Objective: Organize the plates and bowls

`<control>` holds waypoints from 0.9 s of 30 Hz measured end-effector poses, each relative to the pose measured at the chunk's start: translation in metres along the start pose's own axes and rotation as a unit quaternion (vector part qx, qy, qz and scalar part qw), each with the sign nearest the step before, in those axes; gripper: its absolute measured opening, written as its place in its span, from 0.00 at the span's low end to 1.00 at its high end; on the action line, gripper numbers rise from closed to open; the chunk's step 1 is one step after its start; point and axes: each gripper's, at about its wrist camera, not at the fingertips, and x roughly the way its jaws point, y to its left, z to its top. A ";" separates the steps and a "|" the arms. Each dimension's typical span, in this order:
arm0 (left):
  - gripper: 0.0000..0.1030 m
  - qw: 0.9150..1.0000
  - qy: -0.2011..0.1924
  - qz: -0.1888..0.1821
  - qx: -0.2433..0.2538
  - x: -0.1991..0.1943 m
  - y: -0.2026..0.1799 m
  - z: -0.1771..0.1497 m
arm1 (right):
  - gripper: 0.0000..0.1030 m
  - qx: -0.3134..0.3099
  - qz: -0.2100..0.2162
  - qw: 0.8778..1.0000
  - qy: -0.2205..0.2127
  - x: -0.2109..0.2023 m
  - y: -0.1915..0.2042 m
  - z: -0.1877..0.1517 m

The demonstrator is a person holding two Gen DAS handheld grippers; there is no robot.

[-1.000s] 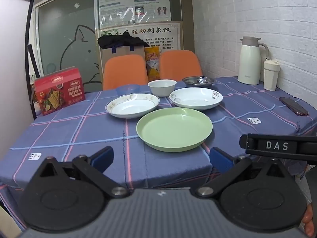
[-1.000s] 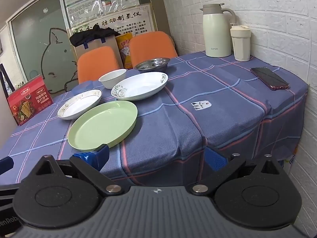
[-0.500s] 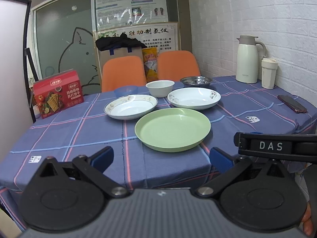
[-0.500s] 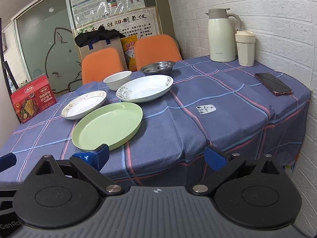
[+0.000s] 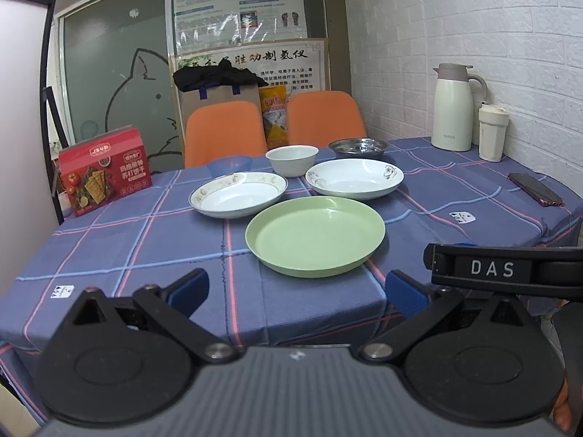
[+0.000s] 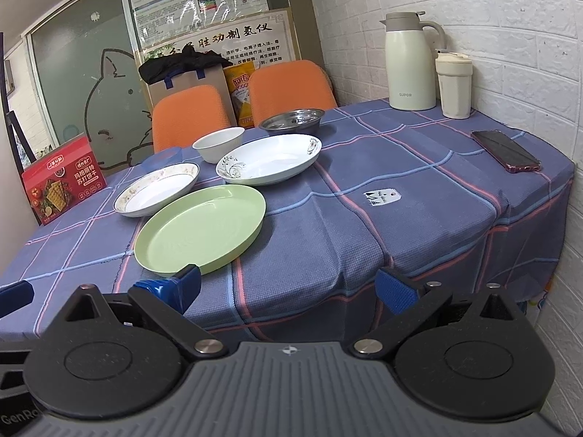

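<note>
Blue checked tablecloth, brick wall at right. Green plate sits nearest me, two white plates just beyond, bowls at far edge. My left gripper and right gripper are both spread wide, empty, short of the table. Green plate lies dead ahead of left gripper, so I judge left nearer

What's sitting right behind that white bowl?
Behind the white bowl stand two orange chairs, with a steel bowl to its right and a blue bowl to its left. The chair seats are hidden by the table.
</note>
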 end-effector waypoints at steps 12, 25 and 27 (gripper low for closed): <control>1.00 1.000 0.002 0.000 0.001 0.000 -0.001 -0.001 | 0.87 -0.001 0.000 1.000 0.001 0.001 0.003 -0.002; 1.00 1.000 0.009 0.000 0.000 0.003 0.000 -0.002 | 0.87 -0.001 0.001 1.000 0.008 0.003 0.002 -0.003; 1.00 1.000 0.010 0.001 0.000 0.003 -0.001 -0.002 | 0.87 -0.001 0.001 1.000 0.009 0.004 0.002 -0.003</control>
